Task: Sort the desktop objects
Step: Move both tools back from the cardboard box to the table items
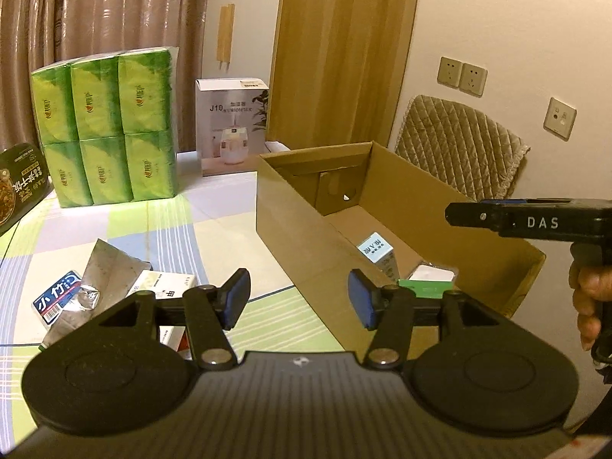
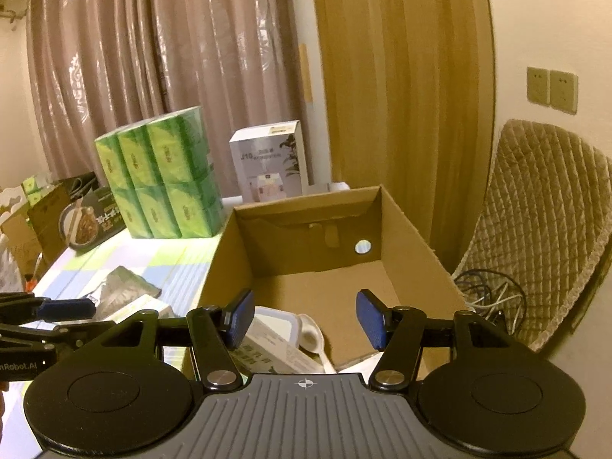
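The left gripper (image 1: 298, 300) hangs spread and empty over the table's checked cloth (image 1: 164, 225), just beside the near-left wall of the cardboard box (image 1: 290, 237); the loose items (a foil pouch (image 1: 109, 267) and small cartons (image 1: 57, 300)) lie to its left. The right gripper (image 2: 305, 319), also spread and empty, hovers above the box, where a carton (image 2: 267, 352) and a white spoon (image 2: 311, 334) lie beneath its fingers.

A pleated brownish curtain (image 2: 153, 76) is hung across the back of the room, beside a tall wooden panel (image 2: 401, 95). Pale walls are lit in warm yellowish light; wall sockets (image 1: 462, 75) are mounted above a chair draped with a quilted cover (image 2: 535, 229).
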`<state>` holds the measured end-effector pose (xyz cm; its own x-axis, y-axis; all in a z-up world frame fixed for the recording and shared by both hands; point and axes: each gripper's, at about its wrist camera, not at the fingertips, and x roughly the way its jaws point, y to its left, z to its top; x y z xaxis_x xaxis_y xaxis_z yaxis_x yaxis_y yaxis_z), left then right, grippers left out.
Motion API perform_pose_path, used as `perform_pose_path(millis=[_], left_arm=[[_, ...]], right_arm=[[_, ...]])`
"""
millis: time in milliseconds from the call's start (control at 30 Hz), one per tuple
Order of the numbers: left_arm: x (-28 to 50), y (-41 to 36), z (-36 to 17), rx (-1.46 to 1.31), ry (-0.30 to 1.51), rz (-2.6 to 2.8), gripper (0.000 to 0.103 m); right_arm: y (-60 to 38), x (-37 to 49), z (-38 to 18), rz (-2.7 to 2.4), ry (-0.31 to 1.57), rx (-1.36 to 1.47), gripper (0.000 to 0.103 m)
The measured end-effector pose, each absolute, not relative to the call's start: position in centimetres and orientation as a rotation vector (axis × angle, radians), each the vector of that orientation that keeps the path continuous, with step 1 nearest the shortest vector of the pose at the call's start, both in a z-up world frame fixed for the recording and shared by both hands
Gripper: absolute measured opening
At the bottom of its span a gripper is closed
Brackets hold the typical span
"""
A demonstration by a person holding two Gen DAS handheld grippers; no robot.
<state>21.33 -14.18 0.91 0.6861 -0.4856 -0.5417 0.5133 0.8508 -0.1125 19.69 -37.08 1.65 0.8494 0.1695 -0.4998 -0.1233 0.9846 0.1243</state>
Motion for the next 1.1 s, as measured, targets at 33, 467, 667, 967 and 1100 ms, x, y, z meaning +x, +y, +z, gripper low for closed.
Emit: perform_pose_path(millis=[33,467,667,967,1100], left_arm=[[21.3,-14.1,0.9,0.048,0.59,-0.559,0.052],[21.2,-11.8,0.5,0.047,0.6,-0.524,0.057],[21.0,-9.1,-0.3,0.054,0.615,-0.471,0.061],[21.2,-3.1,-2.1,0.057,0.674,-0.344,0.065],[21.2,-0.7,-2.5,0.066,0.685,-0.298,0.066]], right_arm=[[-36.8,19.7,1.7,0.156,0.533,0.085,0.057],[-34.5,19.8,1.7,0.181,0.523,0.05,0.066],[-32.0,19.3,2.0,0.252,0.493,0.022,0.07],[-25.4,18.2,1.4,0.449,0.479,-0.062,0.077],[-23.2,18.5,0.9,0.503,0.502,-0.07,0.079]])
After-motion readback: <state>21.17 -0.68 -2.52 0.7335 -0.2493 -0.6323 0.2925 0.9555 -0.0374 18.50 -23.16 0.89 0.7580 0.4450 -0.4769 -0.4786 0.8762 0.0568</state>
